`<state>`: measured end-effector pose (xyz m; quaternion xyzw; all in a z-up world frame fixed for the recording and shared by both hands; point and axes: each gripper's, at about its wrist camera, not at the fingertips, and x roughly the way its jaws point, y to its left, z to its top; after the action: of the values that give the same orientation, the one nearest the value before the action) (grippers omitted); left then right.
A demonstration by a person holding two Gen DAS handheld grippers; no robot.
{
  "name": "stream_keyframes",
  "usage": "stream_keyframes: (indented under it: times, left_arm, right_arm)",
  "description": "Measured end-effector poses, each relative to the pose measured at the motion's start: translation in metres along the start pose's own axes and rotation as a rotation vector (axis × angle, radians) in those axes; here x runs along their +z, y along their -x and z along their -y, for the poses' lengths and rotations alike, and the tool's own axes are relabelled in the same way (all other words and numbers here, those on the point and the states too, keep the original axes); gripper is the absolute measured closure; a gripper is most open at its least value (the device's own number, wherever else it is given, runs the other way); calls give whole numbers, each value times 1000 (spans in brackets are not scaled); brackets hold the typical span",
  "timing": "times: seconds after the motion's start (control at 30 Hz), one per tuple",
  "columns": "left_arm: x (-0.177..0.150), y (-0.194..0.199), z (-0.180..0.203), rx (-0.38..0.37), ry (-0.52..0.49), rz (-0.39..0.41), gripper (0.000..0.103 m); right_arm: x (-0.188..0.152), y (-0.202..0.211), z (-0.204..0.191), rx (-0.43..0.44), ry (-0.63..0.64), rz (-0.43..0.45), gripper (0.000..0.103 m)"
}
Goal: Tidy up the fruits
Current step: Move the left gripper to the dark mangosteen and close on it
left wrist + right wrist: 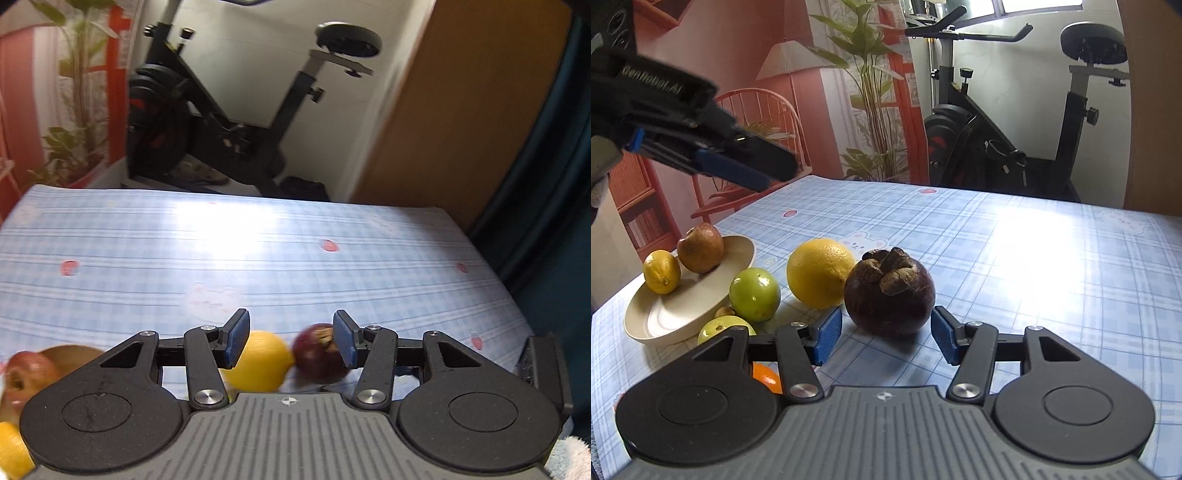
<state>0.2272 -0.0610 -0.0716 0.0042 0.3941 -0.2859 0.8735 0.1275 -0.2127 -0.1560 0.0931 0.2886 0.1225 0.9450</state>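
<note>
Left wrist view, hidden parts: the yellow fruit (258, 362) and the dark purple fruit (319, 354) are blurred and partly covered by the gripper body; an apple (22, 380) and a bowl (70, 356) are cut off at the lower left edge.
Left wrist view, gripper: the left gripper (291, 341) is held above the checked tablecloth (258, 258), pointing downward, its jaws apart and nothing clasped (both fruits lie below it).
Right wrist view, hidden parts: a small orange fruit (767, 378) and one green fruit (724, 328) are mostly covered by the gripper; the left gripper (746, 168) is seen blurred at upper left, its jaws hard to make out.
Right wrist view, gripper: the right gripper (886, 338) is held low, released, its blue pads on either side of the dark purple fruit (890, 291) but clear of it.
Right wrist view, fruit: the purple fruit is seen on the tablecloth (1034, 258), touching the yellow fruit (820, 271); a lemon (662, 271) and a brown apple (700, 247) are in the bowl (665, 317), a green fruit (755, 293) just beside it.
</note>
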Motion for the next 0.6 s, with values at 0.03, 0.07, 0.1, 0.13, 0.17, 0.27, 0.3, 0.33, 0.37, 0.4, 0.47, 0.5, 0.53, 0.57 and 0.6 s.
stream_keyframes:
  times: [0.03, 0.07, 0.1, 0.13, 0.17, 0.27, 0.3, 0.33, 0.37, 0.4, 0.47, 0.5, 0.53, 0.57, 0.6]
  left_arm:
    - [0, -6, 3, -9, -7, -7, 50]
    - [0, -13, 6, -19, -10, -19, 50]
    - [1, -20, 8, -33, -8, -34, 50]
    - [1, -27, 10, -48, -5, -49, 50]
    - [1, -33, 10, -67, -8, -68, 50]
    - [-3, -49, 18, -72, -68, -99, 51]
    - [-5, -52, 19, -74, -85, -106, 51]
    - [-5, -57, 20, -76, -95, -114, 52]
    - [-4, -61, 19, -80, -98, -123, 52]
    - [-4, -65, 19, -82, -99, -130, 52]
    - [-3, -70, 19, -77, -96, -141, 52]
    - [-3, -70, 19, -75, -90, -146, 52]
    - [-4, -71, 18, -76, -83, -152, 52]
    - [-4, -73, 18, -78, -75, -158, 52]
    - [-3, -75, 18, -76, -71, -158, 52]
  right_arm:
    - [0, 0, 2, 2, -5, 2, 46]
    - [1, -1, 3, 3, -11, 3, 46]
    - [1, -2, 4, 5, -18, 0, 46]
    - [1, -4, 5, 9, -26, -8, 46]
    - [1, -5, 6, 10, -30, -14, 46]
    - [3, -7, 6, 17, -30, -27, 45]
    - [3, -8, 6, 18, -32, -31, 45]
    - [3, -9, 6, 20, -34, -34, 45]
    - [3, -9, 6, 21, -37, -35, 45]
    - [4, -10, 6, 21, -41, -33, 45]
    - [6, -12, 8, 26, -49, -30, 44]
    - [7, -14, 9, 31, -55, -33, 43]
    - [7, -16, 10, 38, -58, -38, 43]
    - [8, -18, 10, 43, -58, -42, 43]
    - [9, -19, 10, 44, -57, -47, 43]
